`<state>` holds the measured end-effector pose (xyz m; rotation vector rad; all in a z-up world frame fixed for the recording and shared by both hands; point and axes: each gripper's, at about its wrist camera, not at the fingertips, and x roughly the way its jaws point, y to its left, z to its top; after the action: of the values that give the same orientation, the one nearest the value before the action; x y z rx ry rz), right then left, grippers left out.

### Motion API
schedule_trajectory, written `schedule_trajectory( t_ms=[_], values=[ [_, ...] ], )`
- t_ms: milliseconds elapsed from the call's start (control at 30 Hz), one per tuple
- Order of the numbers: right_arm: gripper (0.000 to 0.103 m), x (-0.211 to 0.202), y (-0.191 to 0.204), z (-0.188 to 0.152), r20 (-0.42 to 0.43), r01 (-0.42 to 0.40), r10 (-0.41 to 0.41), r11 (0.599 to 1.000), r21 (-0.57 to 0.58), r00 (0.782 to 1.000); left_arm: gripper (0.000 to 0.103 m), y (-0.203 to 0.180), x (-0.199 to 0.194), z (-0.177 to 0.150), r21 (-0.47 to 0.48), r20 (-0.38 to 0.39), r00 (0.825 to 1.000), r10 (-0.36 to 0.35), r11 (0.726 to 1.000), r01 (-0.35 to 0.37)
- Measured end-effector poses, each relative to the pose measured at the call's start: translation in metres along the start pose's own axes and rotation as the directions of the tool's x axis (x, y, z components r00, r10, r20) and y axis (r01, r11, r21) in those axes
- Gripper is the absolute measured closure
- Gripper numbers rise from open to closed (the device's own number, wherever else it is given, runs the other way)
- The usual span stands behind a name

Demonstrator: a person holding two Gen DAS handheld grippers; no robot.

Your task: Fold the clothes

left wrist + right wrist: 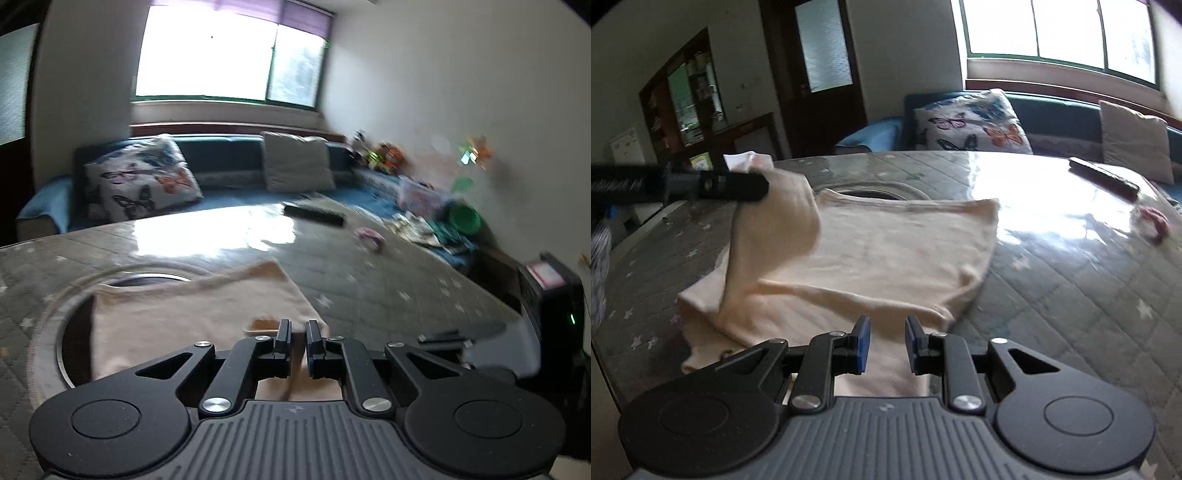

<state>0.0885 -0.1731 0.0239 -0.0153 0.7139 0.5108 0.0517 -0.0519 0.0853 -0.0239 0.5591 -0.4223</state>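
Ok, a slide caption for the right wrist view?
Left hand-held gripper lifts one edge of the cream garment over the quilted table; right hand-held gripper holds cloth too.

The black two-finger left gripper (298, 334) is pinching a fold of the cream knitted garment (192, 314), which is lying over the grey quilted star-patterned table (388, 280) and partly covering its round dark opening (75, 332).

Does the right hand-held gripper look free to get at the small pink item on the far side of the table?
Probably yes: the pink item lies alone on bare quilted table cover. But the right hand-held gripper has cream garment cloth between its pads, so it would likely need to let go first.
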Motion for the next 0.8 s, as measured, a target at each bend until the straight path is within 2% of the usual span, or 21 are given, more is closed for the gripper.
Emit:
schedule_trajectory(
  t_ms=[67,133,300,467,567,667,800],
  values=[
    [0.083,0.001,-0.004,-0.003,-0.004,0.001,-0.001,1.0,0.015,1.0,0.09,-0.004,0.002,-0.006,0.023,-0.022,1.0,-0.008,1.0,0.009],
    [0.083,0.001,-0.007,-0.004,-0.006,-0.002,0.002,1.0,0.027,1.0,0.07,0.001,-0.002,-0.012,0.023,-0.028,1.0,-0.004,1.0,0.004],
    [0.083,0.001,-0.009,-0.005,-0.003,-0.012,0.012,0.999,0.042,1.0,0.057,0.034,-0.025,-0.022,0.013,-0.007,0.995,0.099,0.995,-0.099],
    [0.083,0.003,-0.006,-0.006,-0.013,-0.022,0.023,0.998,0.063,1.0,0.056,0.075,-0.046,-0.045,-0.029,-0.059,0.972,0.227,0.973,-0.229],
    [0.083,-0.001,-0.007,-0.005,0.01,-0.021,0.02,0.996,0.09,1.0,0.056,0.091,-0.056,-0.064,-0.045,-0.108,0.955,0.277,0.958,-0.283],
    [0.083,-0.005,-0.01,-0.003,0.017,-0.022,0.02,0.993,0.116,1.0,0.055,0.1,-0.062,-0.081,-0.058,-0.146,0.949,0.28,0.955,-0.291],
    [0.083,0.0,-0.009,-0.004,-0.018,-0.029,0.031,0.993,0.112,0.999,0.055,0.095,-0.06,-0.095,-0.023,-0.17,0.946,0.276,0.959,-0.284]
  ],
)
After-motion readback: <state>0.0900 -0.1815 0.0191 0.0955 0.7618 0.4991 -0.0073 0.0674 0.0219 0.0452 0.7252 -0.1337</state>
